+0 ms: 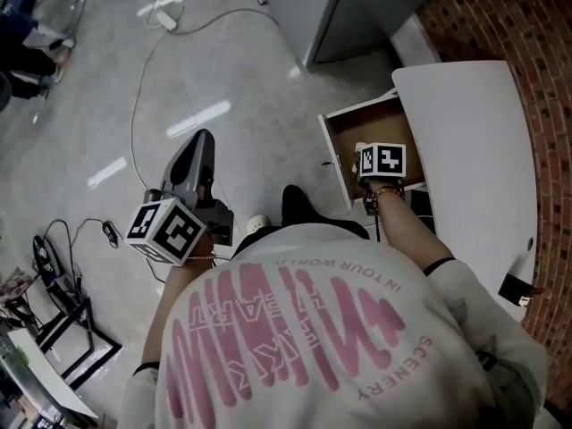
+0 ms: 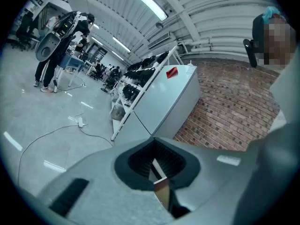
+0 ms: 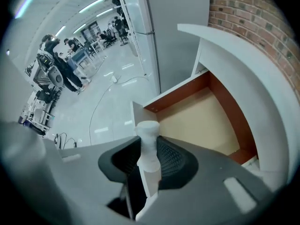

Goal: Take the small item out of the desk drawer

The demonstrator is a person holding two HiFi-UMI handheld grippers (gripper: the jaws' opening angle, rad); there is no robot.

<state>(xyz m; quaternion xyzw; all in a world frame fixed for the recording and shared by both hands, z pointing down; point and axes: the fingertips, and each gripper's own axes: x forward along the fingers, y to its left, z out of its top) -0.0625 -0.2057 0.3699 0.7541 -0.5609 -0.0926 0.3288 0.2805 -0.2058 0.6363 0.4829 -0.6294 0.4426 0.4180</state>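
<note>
The wooden desk drawer [image 1: 344,137] stands pulled open under the white desk top [image 1: 474,141]. In the right gripper view its pale bottom [image 3: 201,121] is bare. My right gripper [image 3: 150,165] is above the drawer's front, shut on a small white item [image 3: 148,135] with a flared top that stands upright between the jaws. In the head view the right gripper [image 1: 380,164] shows mostly as its marker cube over the drawer. My left gripper [image 1: 201,146] hangs over the floor at the left, pointing away from the desk, with its jaws together and nothing in them [image 2: 157,165].
A grey cabinet [image 1: 357,7] stands beyond the drawer, against the brick wall [image 1: 536,52]. A cable [image 1: 143,88] and a power strip [image 1: 167,18] lie on the floor. Black stands [image 1: 54,284] crowd the lower left. My shoe [image 1: 299,206] is by the drawer front.
</note>
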